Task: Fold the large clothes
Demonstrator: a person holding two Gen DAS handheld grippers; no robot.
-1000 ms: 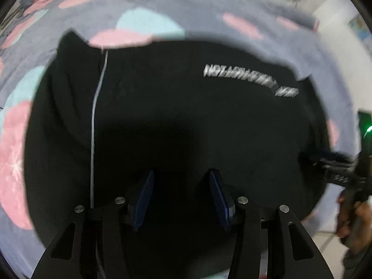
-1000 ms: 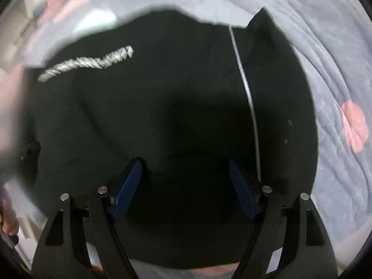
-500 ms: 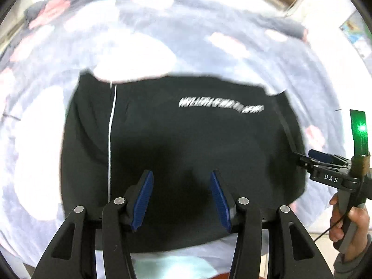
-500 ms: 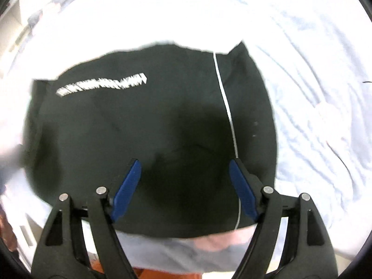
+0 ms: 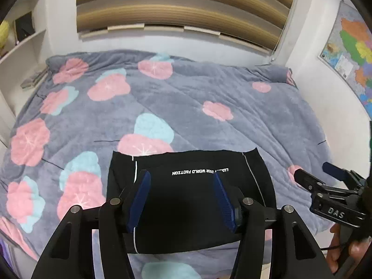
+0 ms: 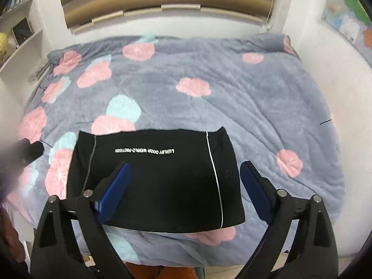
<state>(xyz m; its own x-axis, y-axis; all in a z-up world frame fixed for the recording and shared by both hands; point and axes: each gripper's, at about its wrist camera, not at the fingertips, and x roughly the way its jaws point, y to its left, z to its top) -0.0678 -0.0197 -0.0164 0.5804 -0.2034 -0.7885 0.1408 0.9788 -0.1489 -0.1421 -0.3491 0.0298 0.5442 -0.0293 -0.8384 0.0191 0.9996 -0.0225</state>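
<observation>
A black garment [image 5: 190, 200] with white lettering and thin white side stripes lies folded into a flat rectangle near the front edge of the bed; it also shows in the right wrist view [image 6: 160, 179]. My left gripper [image 5: 182, 200] is open and empty, held above and in front of the garment. My right gripper [image 6: 186, 186] is open and empty, also raised above it. The right gripper shows at the right edge of the left wrist view [image 5: 325, 179], apart from the garment.
The bed carries a grey blanket with pink and blue flowers [image 5: 186, 102]. A wooden headboard [image 5: 176, 4] stands at the far wall, white shelves [image 5: 21, 46] at the left and a wall map [image 5: 351, 53] at the right.
Both grippers have pulled up and back from close over the garment. The whole bed and the far wall are now in view. The garment lies still.
</observation>
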